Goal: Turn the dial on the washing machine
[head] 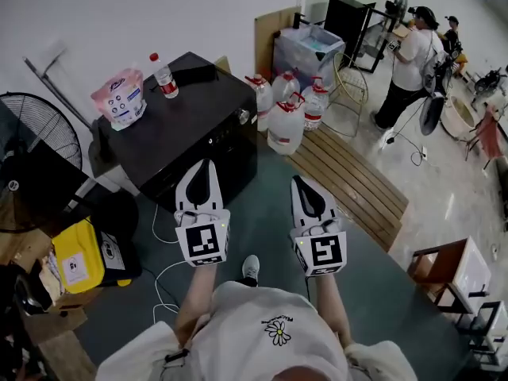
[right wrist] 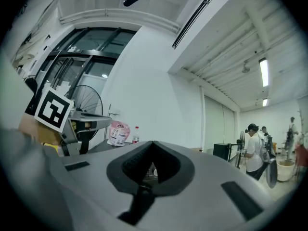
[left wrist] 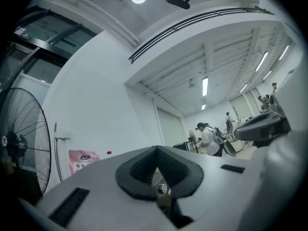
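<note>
Your left gripper (head: 209, 165) and right gripper (head: 298, 181) both hang in front of the washing machine (head: 178, 121), jaws pressed tip to tip with nothing in them. Spread one pair before you reach for the dial (head: 243, 117), the small silver knob on the machine's front face, then set the jaws squarely across it and twist about its axis rather than dragging sideways. The floor in front of the machine is free, but water jugs (head: 286, 123) crowd the corner beside the dial, so approach straight on.
</note>
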Tool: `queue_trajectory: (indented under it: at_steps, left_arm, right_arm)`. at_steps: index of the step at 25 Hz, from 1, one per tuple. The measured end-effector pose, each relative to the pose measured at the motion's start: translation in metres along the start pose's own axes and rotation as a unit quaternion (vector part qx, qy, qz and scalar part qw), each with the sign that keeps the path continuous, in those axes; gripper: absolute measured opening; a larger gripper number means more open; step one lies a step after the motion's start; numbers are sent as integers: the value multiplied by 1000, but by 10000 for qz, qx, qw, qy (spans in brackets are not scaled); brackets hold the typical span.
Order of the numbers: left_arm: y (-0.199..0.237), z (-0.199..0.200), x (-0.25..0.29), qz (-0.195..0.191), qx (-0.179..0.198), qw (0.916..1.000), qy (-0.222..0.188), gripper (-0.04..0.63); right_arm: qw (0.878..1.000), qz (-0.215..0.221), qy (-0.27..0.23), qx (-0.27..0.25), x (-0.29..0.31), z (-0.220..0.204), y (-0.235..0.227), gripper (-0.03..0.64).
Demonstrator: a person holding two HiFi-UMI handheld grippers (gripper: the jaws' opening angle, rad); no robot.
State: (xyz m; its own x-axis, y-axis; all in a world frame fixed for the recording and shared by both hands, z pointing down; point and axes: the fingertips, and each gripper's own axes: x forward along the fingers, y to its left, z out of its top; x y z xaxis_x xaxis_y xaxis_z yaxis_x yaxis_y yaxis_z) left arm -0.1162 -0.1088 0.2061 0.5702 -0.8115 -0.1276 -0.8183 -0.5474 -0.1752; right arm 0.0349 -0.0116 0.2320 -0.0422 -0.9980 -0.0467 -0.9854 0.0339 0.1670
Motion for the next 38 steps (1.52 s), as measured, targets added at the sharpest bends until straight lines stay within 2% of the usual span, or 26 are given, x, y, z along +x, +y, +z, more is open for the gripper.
queue_trajectory:
  at_steps: [7,12,17,21,28,33,38]
  left_arm:
    - [28,-34,60,-179,-95,9996,183,-2]
    - [30,-51,75,-242,-193,9990,321,-2]
    - [24,-61,84,-231,-106,9986,458,-2]
    - [17,-62,97,24,-98,9988,481,-2]
    - [1,-52,109,726,-174,9964,411,-2]
    - [-21,-45,128,892,-128,9954,333,-2]
    - [-38,-42,136,824,-30,9959,369,-2]
  right_arm:
    - [9996,-197,170,92,81,-22,-13,3]
    - [9994,-170,295,80,105,-32,-13,3]
    - [9995,-40,234,190,124,-38,-18,3]
    - [9980,288,101,547,139,-40,-32,3]
    - [9964,810,-115,205,148,-32,-60,3]
    - [9943,1003,-330,-125,154,-22,-79,3]
    - [9948,962,-314,-137,156,-27,-91,3]
